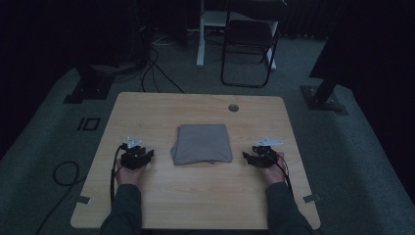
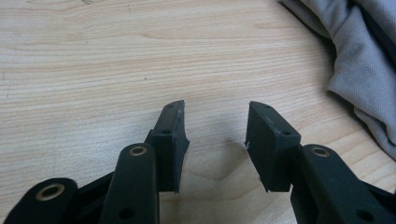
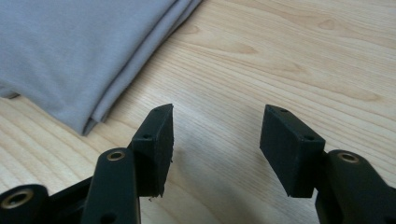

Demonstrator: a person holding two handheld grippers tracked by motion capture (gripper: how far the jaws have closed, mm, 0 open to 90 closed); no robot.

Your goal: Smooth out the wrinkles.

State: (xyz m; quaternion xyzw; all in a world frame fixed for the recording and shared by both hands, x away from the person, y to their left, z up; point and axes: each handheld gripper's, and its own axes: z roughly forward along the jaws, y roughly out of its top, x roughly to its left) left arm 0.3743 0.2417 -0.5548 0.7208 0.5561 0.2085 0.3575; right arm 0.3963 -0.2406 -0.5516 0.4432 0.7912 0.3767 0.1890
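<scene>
At table centre the grey cloth (image 1: 202, 143) lies folded; your left gripper (image 1: 139, 155) at its 9 o'clock and right gripper (image 1: 255, 156) at 3 o'clock gape, empty. Folding looks finished.

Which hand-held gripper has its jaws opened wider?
The right hand-held gripper: the gap between its jaws is broader than the left hand-held gripper's. Both are empty beside the folded grey cloth.

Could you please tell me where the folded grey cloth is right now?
In the high view, the folded grey cloth lies mid-table, between the left gripper and right gripper, untouched.
</scene>
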